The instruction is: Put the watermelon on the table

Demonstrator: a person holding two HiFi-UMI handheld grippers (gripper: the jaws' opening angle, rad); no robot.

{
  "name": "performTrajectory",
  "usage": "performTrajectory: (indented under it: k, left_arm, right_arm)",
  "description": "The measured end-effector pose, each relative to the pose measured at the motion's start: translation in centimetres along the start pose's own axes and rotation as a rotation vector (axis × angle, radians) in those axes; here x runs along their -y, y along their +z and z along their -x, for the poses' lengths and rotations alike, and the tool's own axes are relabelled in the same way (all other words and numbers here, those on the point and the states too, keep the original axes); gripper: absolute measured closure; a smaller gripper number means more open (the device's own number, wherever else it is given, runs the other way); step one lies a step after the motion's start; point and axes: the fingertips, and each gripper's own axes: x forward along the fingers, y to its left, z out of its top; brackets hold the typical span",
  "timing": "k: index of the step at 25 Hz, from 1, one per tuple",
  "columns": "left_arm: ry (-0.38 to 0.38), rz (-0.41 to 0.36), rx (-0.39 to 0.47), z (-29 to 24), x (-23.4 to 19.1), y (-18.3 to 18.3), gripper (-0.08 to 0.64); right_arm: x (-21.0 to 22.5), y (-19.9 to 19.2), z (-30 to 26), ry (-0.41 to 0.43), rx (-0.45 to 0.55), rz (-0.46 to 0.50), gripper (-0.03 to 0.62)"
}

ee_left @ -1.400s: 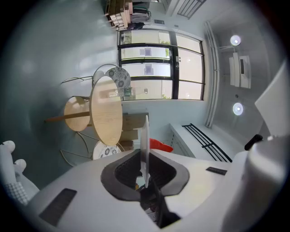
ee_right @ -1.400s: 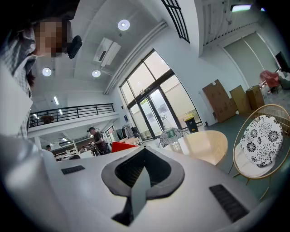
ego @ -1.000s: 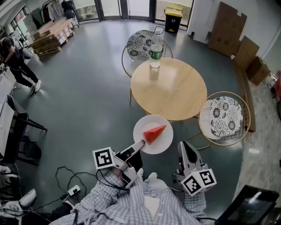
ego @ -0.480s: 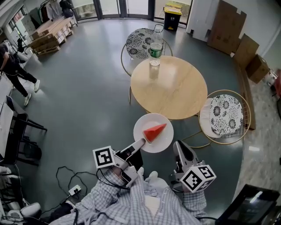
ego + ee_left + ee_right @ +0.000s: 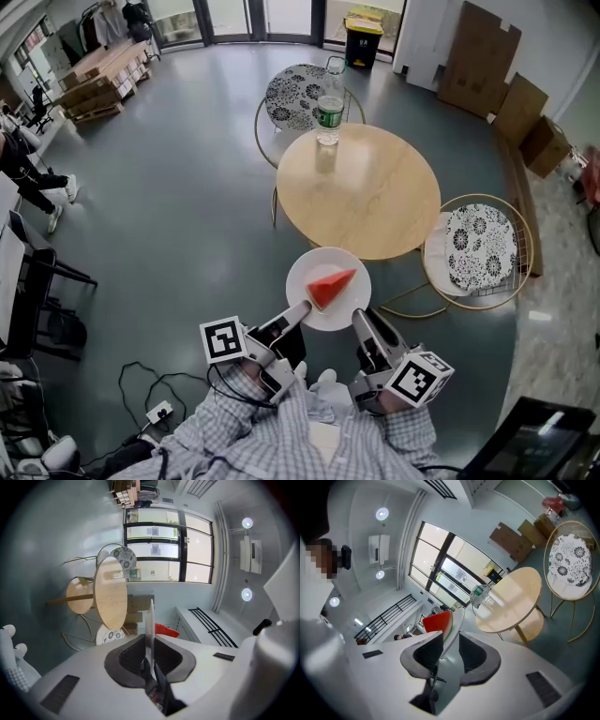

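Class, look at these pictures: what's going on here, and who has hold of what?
A person carries a round white plate with a red watermelon wedge on it. The left claw is clamped on the plate's near rim. The right claw has the rim between its jaws too, but they look not yet pressed on it. The plate is in the air, short of the round light wooden table, where a clear plastic water bottle stands.

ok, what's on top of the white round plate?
One red watermelon wedge with a green rind, lying across the middle of the white round plate. The plate surface beneath the wedge is covered. Nothing else shows on the bare part.
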Motion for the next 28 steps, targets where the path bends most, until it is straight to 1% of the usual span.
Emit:
performTrajectory:
  k: [1,5,9,18,28]
  left_arm:
    - [-0.003,0.004,-0.002,0.0,0.0,0.0,0.520]
    - [-0.008,0.009,-0.014,0.1,0.2,0.4,0.520]
    - [-0.004,0.007,-0.031,0.4,0.0,0.7,0.520]
    - [-0.005,0.005,-0.075,1.2,-0.3,1.2,0.520]
    - [-0.007,0.010,-0.091,2.5,-0.8,1.4,0.520]
  right_arm:
    - [-0.1,-0.1,-0.1,0.005,0.003,-0.005,0.500]
    - [-0.4,-0.3,-0.2,0.006,0.001,0.034,0.501]
    - [-0.4,-0.7,-0.4,-0.008,0.012,0.046,0.500]
    - [-0.9,-1.8,-0.7,-0.044,0.050,0.057,0.501]
    - [-1.3,-3.4,-0.8,-0.061,0.065,0.052,0.502]
